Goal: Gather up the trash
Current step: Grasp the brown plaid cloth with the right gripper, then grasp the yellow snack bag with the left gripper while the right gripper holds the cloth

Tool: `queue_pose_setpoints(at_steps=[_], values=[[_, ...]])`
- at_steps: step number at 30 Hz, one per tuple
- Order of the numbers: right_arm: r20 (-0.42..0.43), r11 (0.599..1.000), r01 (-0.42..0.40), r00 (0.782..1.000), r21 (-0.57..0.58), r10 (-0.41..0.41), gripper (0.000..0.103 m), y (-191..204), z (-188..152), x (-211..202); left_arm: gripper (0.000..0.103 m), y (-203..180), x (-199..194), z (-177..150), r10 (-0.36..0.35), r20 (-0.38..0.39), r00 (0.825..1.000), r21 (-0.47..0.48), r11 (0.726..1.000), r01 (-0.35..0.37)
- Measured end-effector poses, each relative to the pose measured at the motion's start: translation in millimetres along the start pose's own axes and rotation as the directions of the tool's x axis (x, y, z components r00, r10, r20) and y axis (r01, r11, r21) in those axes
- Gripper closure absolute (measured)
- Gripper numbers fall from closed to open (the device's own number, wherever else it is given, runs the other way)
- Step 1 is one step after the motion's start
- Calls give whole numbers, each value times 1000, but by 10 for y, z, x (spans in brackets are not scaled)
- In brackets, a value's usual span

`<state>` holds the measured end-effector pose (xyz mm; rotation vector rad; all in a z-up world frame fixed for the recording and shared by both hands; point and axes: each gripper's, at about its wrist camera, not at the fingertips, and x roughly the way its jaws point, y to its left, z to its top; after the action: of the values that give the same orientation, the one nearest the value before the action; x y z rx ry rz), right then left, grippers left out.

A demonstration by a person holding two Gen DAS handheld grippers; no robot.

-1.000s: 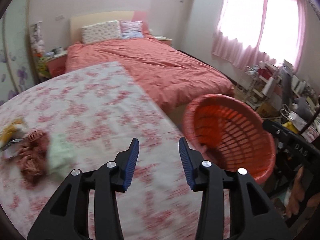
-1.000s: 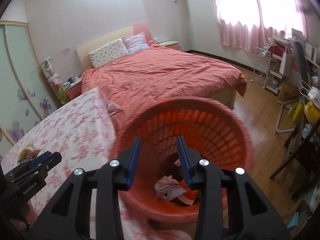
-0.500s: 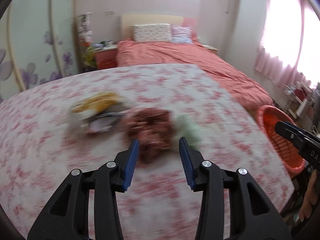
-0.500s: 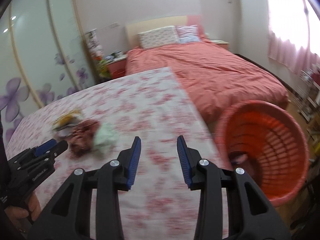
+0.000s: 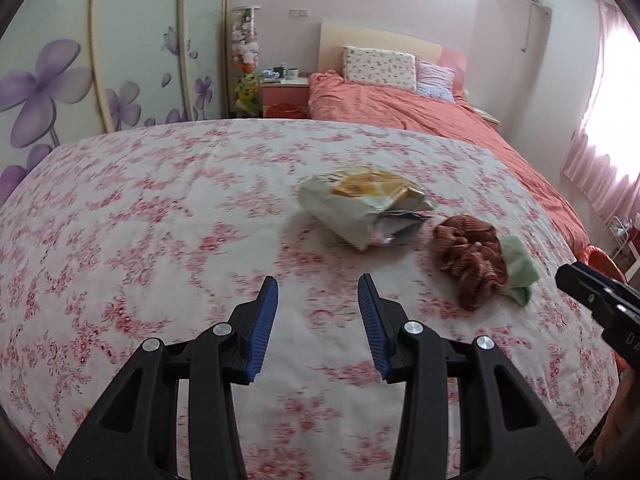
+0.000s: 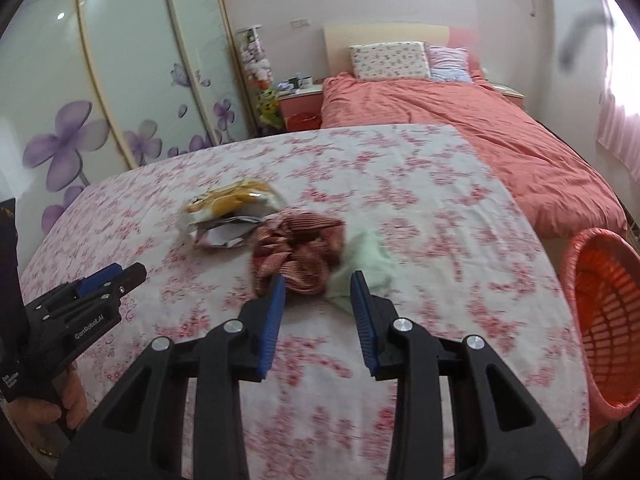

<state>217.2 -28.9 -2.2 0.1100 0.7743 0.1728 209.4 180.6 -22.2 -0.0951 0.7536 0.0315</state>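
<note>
Trash on floral surface (image 6: 400,208), left to right: snack bag (image 6: 230,210), striped brown cloth (image 6: 298,250), green cloth (image 6: 366,268); orange basket (image 6: 600,300) far right. Left gripper (image 5: 314,292) jaws partly open, empty. Right gripper (image 6: 318,286) jaws closing, empty.

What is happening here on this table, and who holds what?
A person holds two grippers over a floral tablecloth, both empty. Three pieces of trash lie untouched: a snack bag, a striped brown cloth and a pale green cloth. The right gripper, jaws closing on nothing, points at the cloths. The orange basket stands beside the table.
</note>
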Motion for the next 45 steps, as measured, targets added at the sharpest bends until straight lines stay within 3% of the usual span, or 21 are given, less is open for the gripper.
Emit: queue_pose_setpoints(at_steps=[14,25,28,30,32,38,45], values=[[-43,998,-57,997,-20,56,71,420,86,383,61,378,28,-3,15,-4,1000,-62,998,-15],[-106,997,43,993,-71,-50,71,458,65,826,61,477,119,38,13,-16,1000,-73,997,-14],[-105,993,74,991,-96,-84,84,431,30,866,61,453,137,43,6,-19,1000,-66,998,-7],[-101,991,82,991,-108,-93,93,411,33,862,61,420,152,52,-3,-24,1000,-61,998,1],[-92,992,74,992,-107,-84,95,378,39,826,61,385,165,53,-10,-27,1000,-55,998,8],[-4,996,23,1000,-90,-24,96,311,102,476,61,219,211,86,-48,-36,998,-36,998,47],[55,997,31,998,-70,-27,96,143,170,202,61,25,273,192,-103,-44,994,-32,994,102]])
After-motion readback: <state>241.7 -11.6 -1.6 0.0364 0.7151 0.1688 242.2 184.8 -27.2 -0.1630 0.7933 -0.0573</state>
